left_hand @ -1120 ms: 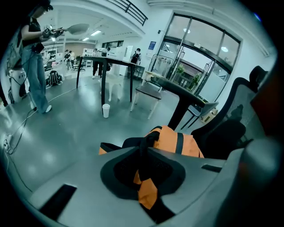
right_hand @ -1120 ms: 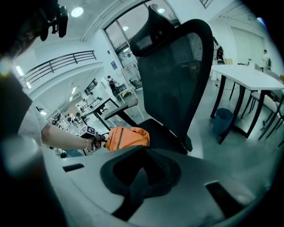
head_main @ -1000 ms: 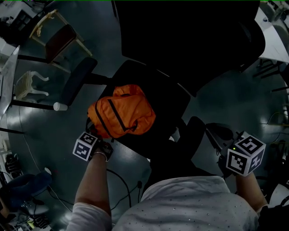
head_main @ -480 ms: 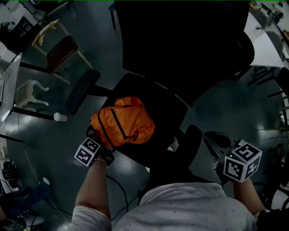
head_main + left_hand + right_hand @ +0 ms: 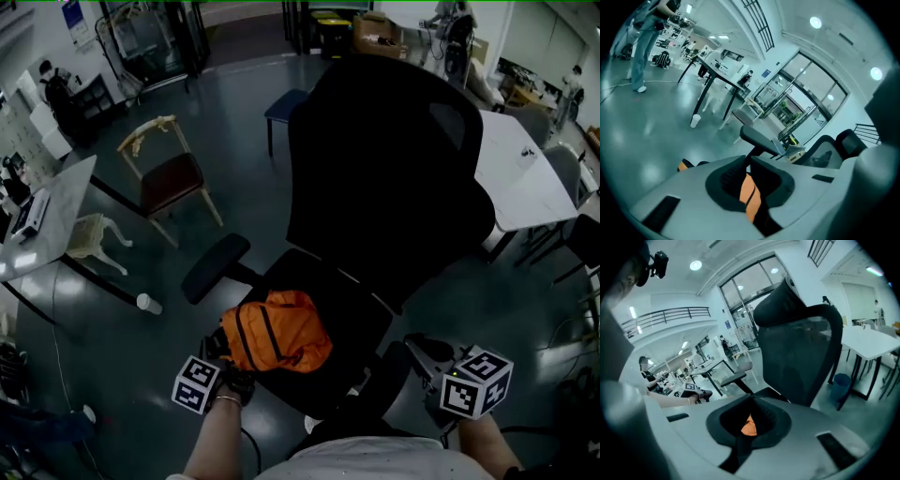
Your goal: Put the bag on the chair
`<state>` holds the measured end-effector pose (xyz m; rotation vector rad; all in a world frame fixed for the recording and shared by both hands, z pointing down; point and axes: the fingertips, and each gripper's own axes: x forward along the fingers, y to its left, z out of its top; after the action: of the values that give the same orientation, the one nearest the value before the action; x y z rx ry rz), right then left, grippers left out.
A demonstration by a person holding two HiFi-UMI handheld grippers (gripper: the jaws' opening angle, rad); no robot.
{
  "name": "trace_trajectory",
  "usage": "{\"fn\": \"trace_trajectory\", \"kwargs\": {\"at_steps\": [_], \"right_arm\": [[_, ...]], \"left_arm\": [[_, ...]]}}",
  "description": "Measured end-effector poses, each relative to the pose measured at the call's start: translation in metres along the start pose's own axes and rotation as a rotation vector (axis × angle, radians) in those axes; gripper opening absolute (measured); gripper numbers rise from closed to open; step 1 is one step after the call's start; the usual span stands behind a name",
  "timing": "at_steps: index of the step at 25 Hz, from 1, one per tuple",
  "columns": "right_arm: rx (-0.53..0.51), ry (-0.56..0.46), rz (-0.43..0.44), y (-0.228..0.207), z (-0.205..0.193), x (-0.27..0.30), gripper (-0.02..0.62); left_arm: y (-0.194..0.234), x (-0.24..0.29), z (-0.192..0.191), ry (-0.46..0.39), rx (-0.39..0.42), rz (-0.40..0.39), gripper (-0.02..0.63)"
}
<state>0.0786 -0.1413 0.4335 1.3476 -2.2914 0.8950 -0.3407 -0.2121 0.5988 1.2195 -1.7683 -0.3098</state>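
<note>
The orange bag (image 5: 281, 330) lies on the front left part of the seat of the black office chair (image 5: 384, 187). My left gripper (image 5: 225, 359) is at the bag's near left edge. Its jaws are closing, and a strip of orange fabric with a black stripe (image 5: 749, 194) is pinched between them (image 5: 750, 187). Off the seat's front right corner, my right gripper (image 5: 419, 347) stands apart from the bag with its jaws together. In the right gripper view, a patch of the bag (image 5: 749, 427) shows past the shut jaws (image 5: 747, 430), with the chair back (image 5: 797, 348) behind.
The chair's left armrest (image 5: 216, 267) juts out beside the bag. A wooden chair (image 5: 169, 178) and a paper cup (image 5: 148, 303) stand on the floor to the left. A white table (image 5: 525, 178) is at the right, another (image 5: 37, 225) at the left. People stand far off.
The head view has tilted up, so the whole chair back and the room now show. The bag stays on the seat with my left gripper at its edge.
</note>
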Motion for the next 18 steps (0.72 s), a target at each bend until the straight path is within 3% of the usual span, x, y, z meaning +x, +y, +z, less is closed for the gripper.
{"fn": "trace_trajectory", "kwargs": {"at_steps": [1, 3, 6, 9, 12, 16, 18], "right_arm": [[-0.005, -0.022, 0.039, 0.011, 0.010, 0.000, 0.003], [-0.025, -0.059, 0.102, 0.029, 0.027, -0.002, 0.003], [-0.074, -0.097, 0.136, 0.046, 0.049, -0.003, 0.003], [-0.105, -0.124, 0.161, 0.065, 0.069, 0.003, 0.002], [-0.123, -0.165, 0.205, 0.085, 0.087, 0.004, 0.002], [-0.195, -0.218, 0.241, 0.109, 0.109, 0.002, 0.002], [-0.203, -0.249, 0.258, 0.121, 0.117, -0.006, 0.002]], "left_arm": [[-0.012, -0.009, 0.002, 0.008, -0.002, -0.041, -0.001], [-0.046, -0.026, 0.000, 0.067, 0.043, -0.157, 0.000], [-0.104, -0.051, 0.006, 0.142, 0.185, -0.327, 0.000], [-0.151, -0.080, 0.027, 0.124, 0.316, -0.449, 0.002], [-0.187, -0.112, 0.037, 0.103, 0.382, -0.566, 0.002], [-0.232, -0.163, 0.028, 0.175, 0.477, -0.797, 0.002], [-0.245, -0.186, 0.028, 0.169, 0.570, -0.837, 0.002]]}}
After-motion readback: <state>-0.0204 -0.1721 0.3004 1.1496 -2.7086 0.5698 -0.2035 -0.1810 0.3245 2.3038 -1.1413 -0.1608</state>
